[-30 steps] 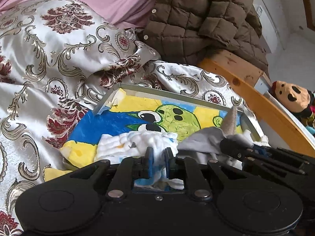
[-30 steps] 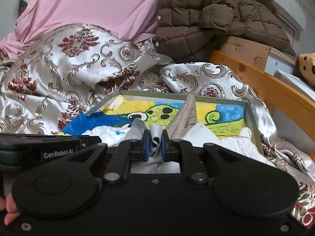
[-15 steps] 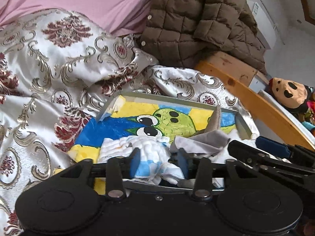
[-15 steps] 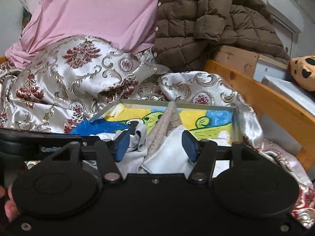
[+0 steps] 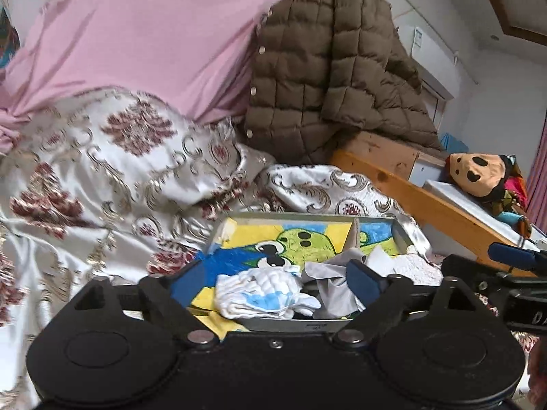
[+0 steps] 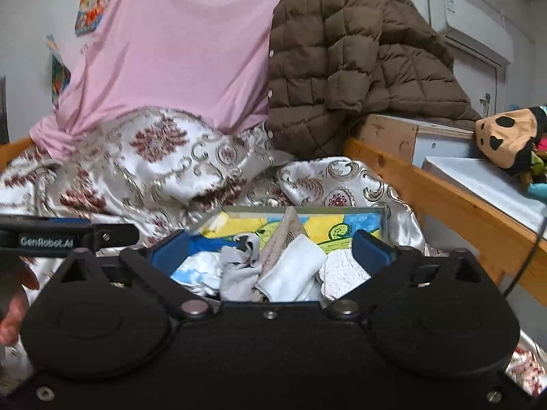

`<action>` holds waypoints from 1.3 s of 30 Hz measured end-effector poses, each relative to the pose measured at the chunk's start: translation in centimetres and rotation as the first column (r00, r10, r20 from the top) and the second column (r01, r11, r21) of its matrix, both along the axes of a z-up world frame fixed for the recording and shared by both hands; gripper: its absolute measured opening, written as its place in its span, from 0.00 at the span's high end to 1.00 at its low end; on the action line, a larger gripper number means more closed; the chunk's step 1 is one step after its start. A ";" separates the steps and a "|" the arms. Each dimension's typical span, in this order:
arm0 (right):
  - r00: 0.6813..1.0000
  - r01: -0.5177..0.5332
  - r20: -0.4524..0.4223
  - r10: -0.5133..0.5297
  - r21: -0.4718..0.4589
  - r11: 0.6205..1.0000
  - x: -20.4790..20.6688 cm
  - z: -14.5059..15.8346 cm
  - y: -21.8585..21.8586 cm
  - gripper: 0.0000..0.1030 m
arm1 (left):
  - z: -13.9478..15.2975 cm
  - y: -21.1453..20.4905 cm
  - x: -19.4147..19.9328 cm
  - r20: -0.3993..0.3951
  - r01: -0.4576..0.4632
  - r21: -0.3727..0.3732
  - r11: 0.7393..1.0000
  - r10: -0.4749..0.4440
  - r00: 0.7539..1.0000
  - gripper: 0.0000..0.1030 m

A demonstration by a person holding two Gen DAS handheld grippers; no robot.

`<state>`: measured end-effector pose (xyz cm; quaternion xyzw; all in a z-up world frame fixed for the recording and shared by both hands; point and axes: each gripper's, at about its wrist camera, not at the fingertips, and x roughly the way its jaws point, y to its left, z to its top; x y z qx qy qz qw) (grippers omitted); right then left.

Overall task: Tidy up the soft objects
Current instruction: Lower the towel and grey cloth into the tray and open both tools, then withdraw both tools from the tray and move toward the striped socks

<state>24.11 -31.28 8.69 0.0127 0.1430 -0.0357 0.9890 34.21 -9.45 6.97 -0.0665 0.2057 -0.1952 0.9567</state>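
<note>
1. the left claw (image 5: 275,282) has its jaws spreading wide and grips nothing; the white and blue cloth (image 5: 263,290) lies loose just beyond and between its blue pads, touched by neither.
2. the right claw (image 6: 270,251) is likewise opening wide and empty; a grey rag (image 6: 239,270), a tan knit piece (image 6: 283,235), a folded white cloth (image 6: 294,270) and a white towel (image 6: 345,270) sit heaped just ahead of it, between the pads but free.
3. all these pieces rest in a shallow tray (image 6: 384,220) with a cartoon picture on its floor, lying on the patterned bedspread (image 5: 112,177) right in front of both claws.
4. handling, as a guess: every piece looks light, limp and crumpled, so it should sag and unfold when lifted and may drag a neighbour along.
5. best hold is probably a raised fold or bunched ridge near the middle of one piece, pinched from above; an edge grip would likely let it trail.
6. the towel looks thicker and grippier; the grey rag looks thin and may slip.
7. nothing here seems fragile.
</note>
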 end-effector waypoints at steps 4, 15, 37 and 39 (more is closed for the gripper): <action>1.000 -0.005 0.029 0.005 0.019 1.000 -2.5 0.9 0.5 0.01 | 1.0 1.5 -2.7 0.039 -0.015 -0.009 1.000 0.016 0.999 0.02; 0.995 -0.019 0.103 0.015 0.047 0.999 -9.5 2.5 2.7 0.01 | 2.6 4.0 -10.3 0.109 -0.033 0.012 0.999 0.031 0.994 0.01; 0.985 0.016 0.170 -0.023 0.042 0.999 -19.7 0.4 7.1 0.01 | 1.0 9.5 -22.9 0.119 -0.088 0.065 0.994 0.080 0.990 0.01; 0.988 0.018 0.153 -0.025 0.048 0.999 -20.0 -0.1 7.1 0.01 | 0.5 10.2 -23.4 0.100 -0.098 0.075 0.992 0.090 0.991 0.01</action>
